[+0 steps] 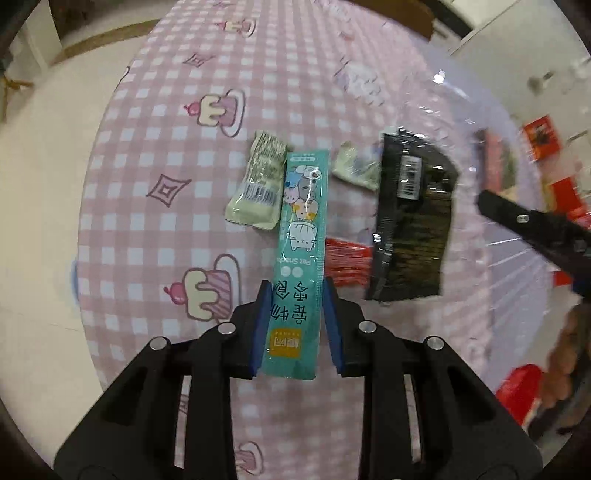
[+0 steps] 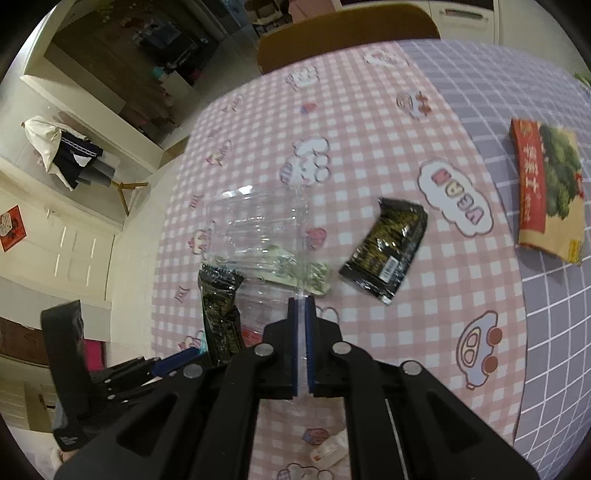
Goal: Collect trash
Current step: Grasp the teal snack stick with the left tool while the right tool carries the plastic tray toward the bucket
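My left gripper [image 1: 295, 291] is shut on a teal pet-snack stick wrapper [image 1: 300, 236], held above the pink checked tablecloth [image 1: 147, 221]. My right gripper [image 2: 302, 306] is shut on the edge of a clear plastic bag [image 2: 258, 225], which holds a black wrapper [image 2: 218, 314] and a pale green wrapper [image 2: 314, 275]. In the left wrist view a black wrapper [image 1: 413, 221] shows inside the bag [image 1: 480, 184], with a red wrapper [image 1: 347, 266] beside it. A pale green wrapper [image 1: 258, 184] and a smaller one [image 1: 356, 166] lie on the cloth. Another black wrapper [image 2: 386, 251] lies loose right of the bag.
A red and tan packet [image 2: 546, 192] lies at the far right on the lilac part of the cloth. A small white wrapper [image 2: 328, 450] lies near the table's front. A wooden chair back [image 2: 347, 33] stands behind the table. The table's left edge drops to the floor.
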Available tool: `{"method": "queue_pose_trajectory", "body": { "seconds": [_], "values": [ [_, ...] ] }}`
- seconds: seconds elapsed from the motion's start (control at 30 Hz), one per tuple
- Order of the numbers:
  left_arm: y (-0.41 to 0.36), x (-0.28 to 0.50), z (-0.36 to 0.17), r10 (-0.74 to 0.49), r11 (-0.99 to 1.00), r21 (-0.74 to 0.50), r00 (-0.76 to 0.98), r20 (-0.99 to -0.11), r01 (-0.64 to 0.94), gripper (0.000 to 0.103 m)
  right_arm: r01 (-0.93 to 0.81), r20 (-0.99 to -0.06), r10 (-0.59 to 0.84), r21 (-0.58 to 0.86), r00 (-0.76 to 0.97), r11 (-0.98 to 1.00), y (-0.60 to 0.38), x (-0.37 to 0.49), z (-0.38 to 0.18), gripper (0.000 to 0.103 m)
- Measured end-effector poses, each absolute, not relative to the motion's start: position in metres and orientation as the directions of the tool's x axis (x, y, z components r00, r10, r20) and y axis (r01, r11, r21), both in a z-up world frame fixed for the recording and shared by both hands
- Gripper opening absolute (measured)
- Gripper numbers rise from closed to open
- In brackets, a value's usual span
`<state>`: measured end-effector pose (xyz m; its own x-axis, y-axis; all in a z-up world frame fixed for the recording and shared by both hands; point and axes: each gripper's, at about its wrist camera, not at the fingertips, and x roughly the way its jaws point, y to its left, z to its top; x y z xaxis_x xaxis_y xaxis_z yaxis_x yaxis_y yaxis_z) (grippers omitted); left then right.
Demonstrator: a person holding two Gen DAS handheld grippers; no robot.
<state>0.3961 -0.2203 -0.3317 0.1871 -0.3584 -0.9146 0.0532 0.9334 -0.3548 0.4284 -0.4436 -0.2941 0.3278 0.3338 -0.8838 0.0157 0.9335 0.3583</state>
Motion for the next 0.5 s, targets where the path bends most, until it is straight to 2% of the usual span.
{"method": "queue_pose_trajectory", "body": {
  "seconds": [0.2,0.37,0.5],
  "values": [
    [-0.183,0.386,-0.293,-0.503,0.862,-0.500,0.245,-0.829,0.080,0.027,0.022,-0.870,0.277,0.313,0.408,0.950,-0.428,0.418,-0.253,0.004],
    [-0.143,0.379,-0.272,-0.529,0.845,-0.526,0.291,-0.797,0.095,0.027,0.009,-0.857,0.271,0.306,0.438,0.952,-0.391,0.412,-0.230,0.004],
    [-0.082,0.369,-0.266,-0.496,0.859,-0.509,0.333,-0.802,0.053,0.027,-0.030,-0.849,0.331,0.350,0.412,0.936,-0.332,0.412,-0.229,0.004]
  ]
}}
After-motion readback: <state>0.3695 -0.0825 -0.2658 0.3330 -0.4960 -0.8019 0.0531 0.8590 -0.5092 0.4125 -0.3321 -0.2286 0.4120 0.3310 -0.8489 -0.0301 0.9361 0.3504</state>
